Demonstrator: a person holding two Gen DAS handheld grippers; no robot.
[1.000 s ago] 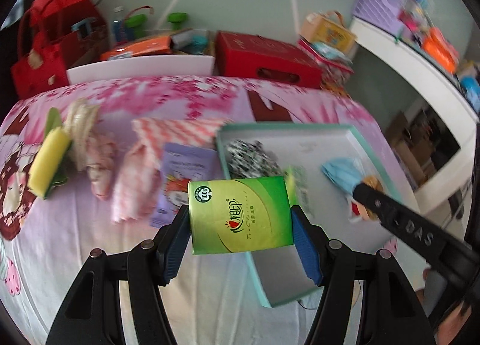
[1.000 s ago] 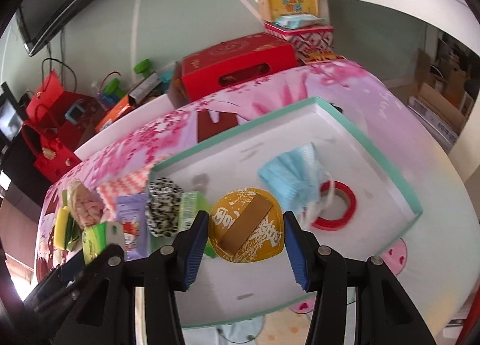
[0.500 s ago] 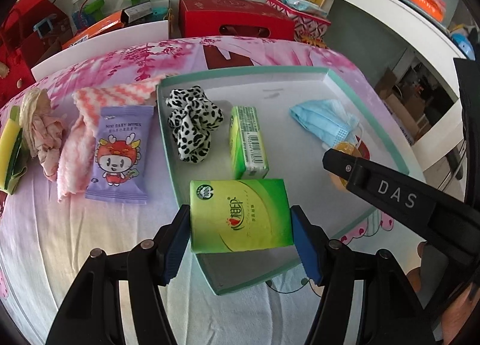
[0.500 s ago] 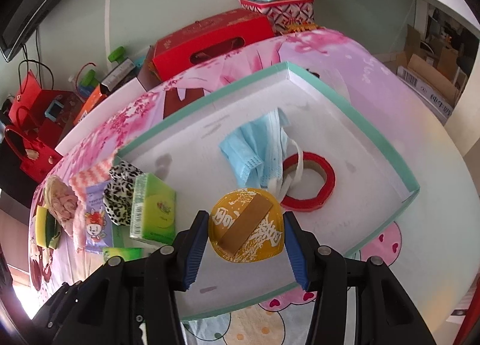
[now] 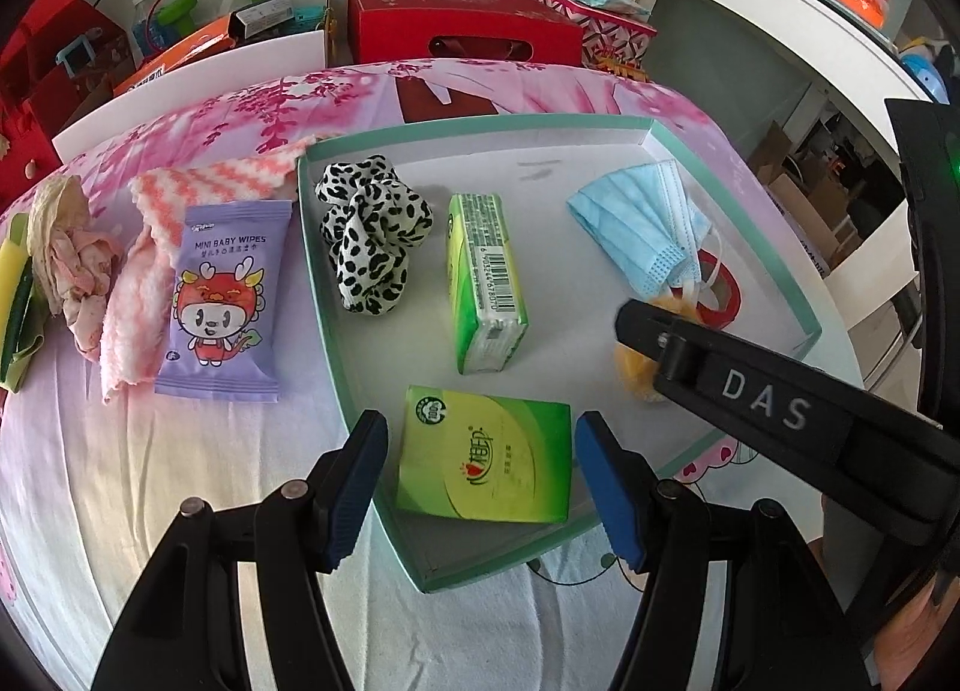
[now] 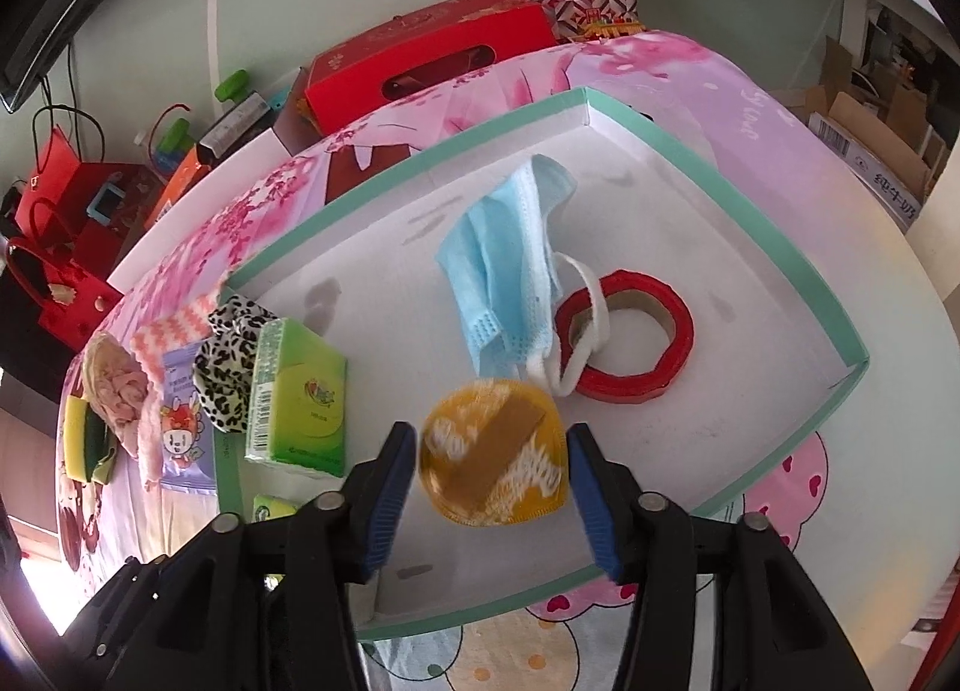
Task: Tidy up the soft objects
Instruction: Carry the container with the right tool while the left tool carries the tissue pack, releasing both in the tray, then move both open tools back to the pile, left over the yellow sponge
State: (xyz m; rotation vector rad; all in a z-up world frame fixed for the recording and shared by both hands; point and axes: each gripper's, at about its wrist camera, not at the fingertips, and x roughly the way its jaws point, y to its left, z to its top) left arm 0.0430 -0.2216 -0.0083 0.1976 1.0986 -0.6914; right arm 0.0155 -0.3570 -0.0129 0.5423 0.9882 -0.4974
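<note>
tray (image 5: 336, 331): white floor, mint-green rim
scrunchie (image 5: 372, 235): white with black leopard spots
tissue packs (image 5: 486, 463): lime green with yellow
face mask (image 5: 642, 229): pale blue, white loops
tape roll (image 6: 624, 343): red
round pad (image 6: 495, 469): mustard yellow, white marks, tan strap
wipes pack (image 5: 219, 307): lilac, red cartoon figure
cloth (image 5: 138, 295): pink-and-white zigzag
bedsheet (image 5: 150, 481): pink blossom print
pads (image 5: 354, 487): blue

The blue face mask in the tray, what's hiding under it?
One ear loop of the blue face mask lies across the red tape roll, and its lower corner meets the yellow round pad. Whatever lies beneath the mask's folds is covered, inside the tray.
</note>
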